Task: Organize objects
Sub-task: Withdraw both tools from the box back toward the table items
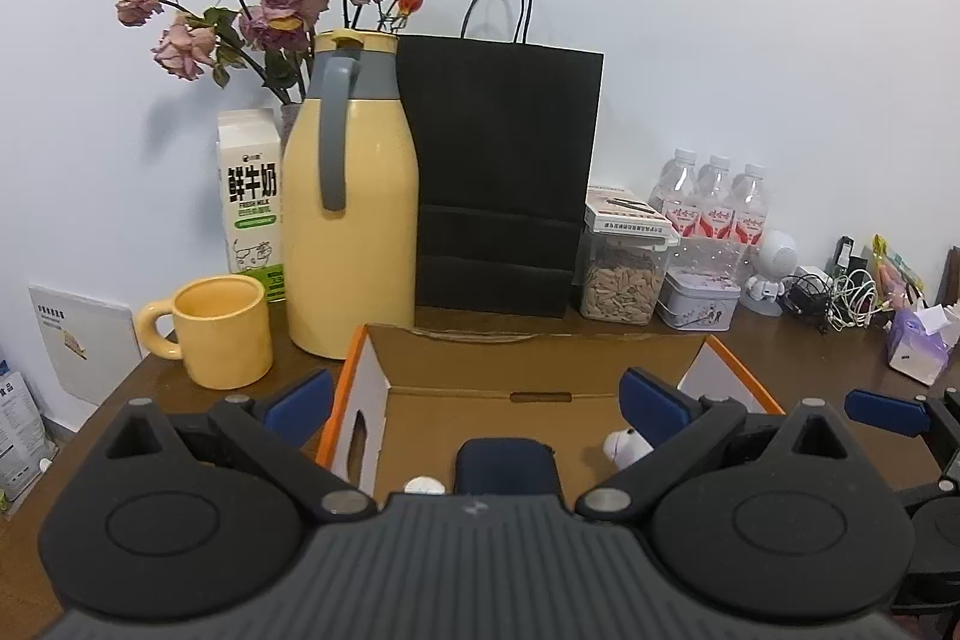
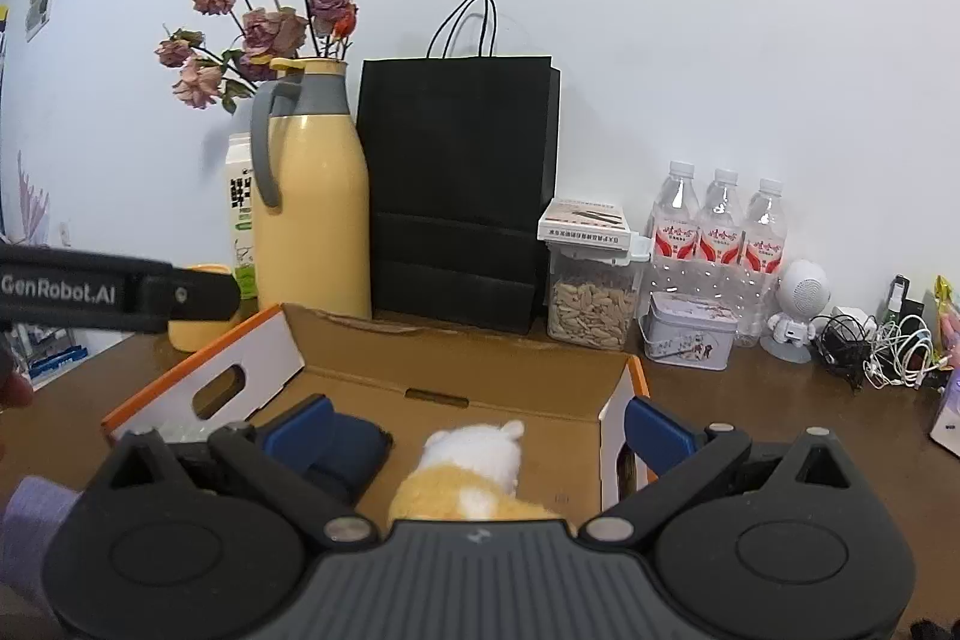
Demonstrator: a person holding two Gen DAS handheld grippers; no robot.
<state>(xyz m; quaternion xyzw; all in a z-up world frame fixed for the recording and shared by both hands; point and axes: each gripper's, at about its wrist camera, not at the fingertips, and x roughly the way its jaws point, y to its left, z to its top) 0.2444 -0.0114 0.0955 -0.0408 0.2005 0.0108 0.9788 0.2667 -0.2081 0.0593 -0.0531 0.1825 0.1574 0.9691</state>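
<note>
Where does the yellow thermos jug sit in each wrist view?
Left wrist: yellow thermos jug left of centre, between milk carton and black paper bag.
Right wrist: jug left of centre, again beside the bag.
Shared landmark: the black paper bag.

From my remote seat: open orange-edged cardboard box (image 2: 336, 382) sits at the front of the brown wooden table (image 2: 750, 400), with a dark blue pouch (image 2: 348, 451) on the left inside it and a yellow-and-white plush toy (image 2: 474, 466) to its right. Behind the box there's a black paper bag (image 2: 456, 196). Left of the bag is a yellow thermos jug (image 2: 312, 214), right of it a clear plastic seed container (image 2: 591, 295).
</note>
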